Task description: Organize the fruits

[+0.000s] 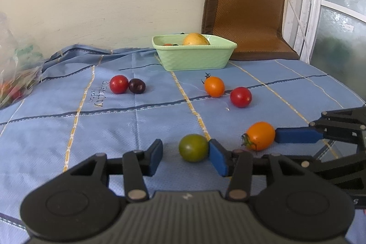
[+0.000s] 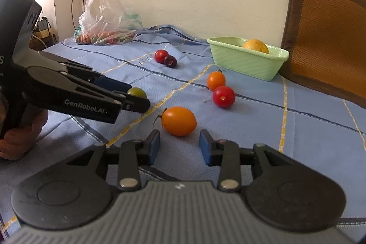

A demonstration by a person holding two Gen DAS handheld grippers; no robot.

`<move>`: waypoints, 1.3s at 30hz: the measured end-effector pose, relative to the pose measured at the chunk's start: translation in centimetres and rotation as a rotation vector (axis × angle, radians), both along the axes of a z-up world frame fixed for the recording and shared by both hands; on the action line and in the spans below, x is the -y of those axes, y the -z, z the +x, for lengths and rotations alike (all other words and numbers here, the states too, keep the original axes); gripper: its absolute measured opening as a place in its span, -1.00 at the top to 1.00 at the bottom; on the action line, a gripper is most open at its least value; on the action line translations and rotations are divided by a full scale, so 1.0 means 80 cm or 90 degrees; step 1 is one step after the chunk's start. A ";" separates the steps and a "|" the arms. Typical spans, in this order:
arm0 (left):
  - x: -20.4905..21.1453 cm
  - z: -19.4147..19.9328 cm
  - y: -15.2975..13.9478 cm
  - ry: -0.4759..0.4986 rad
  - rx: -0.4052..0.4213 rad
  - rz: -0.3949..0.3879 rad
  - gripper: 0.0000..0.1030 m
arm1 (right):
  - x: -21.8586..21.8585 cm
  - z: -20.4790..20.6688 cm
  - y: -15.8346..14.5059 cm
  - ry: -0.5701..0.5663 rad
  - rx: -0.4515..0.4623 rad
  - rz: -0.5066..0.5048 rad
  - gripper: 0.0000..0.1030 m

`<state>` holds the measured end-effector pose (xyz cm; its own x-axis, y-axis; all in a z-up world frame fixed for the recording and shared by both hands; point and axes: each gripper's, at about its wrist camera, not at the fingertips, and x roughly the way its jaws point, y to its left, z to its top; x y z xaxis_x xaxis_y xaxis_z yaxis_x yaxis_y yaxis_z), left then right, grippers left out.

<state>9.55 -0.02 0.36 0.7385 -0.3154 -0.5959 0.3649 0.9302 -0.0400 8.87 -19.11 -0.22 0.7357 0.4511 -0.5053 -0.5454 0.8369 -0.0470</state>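
A green tomato [image 1: 193,148] lies on the blue cloth between the fingers of my left gripper [image 1: 186,156]. It touches the right pad, and a gap separates it from the left pad, so the gripper is open. An oval orange tomato [image 2: 179,121] sits just ahead of the fingertips of my right gripper [image 2: 179,144], which is open and empty. Farther back lie a red tomato [image 1: 119,84] beside a dark one [image 1: 137,86], a round orange tomato [image 1: 214,86] and another red one [image 1: 240,97]. A pale green basket [image 1: 194,58] holds a yellow fruit [image 1: 196,39].
A clear plastic bag [image 2: 107,15] of produce stands at the back left by the wall. A brown seat cushion [image 1: 244,10] leans at the back right behind the basket. A hand [image 2: 20,136] holding the left gripper rests on the cloth at the left.
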 end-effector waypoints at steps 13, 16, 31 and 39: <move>-0.002 0.000 0.000 -0.002 0.000 -0.002 0.11 | -0.001 -0.001 0.001 0.002 0.001 -0.002 0.19; -0.002 0.000 0.000 -0.002 0.000 -0.002 0.11 | -0.001 -0.001 0.001 0.002 0.001 -0.001 0.19; -0.001 0.000 0.000 -0.003 0.001 0.000 0.12 | 0.002 0.001 0.001 0.005 -0.008 0.009 0.10; 0.001 -0.002 0.001 0.012 0.003 -0.005 0.30 | 0.001 0.002 0.001 0.004 -0.006 0.006 0.08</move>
<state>9.42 -0.07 0.31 0.7354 -0.3333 -0.5900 0.3822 0.9230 -0.0449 9.01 -19.18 -0.29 0.7339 0.4516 -0.5074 -0.5406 0.8406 -0.0337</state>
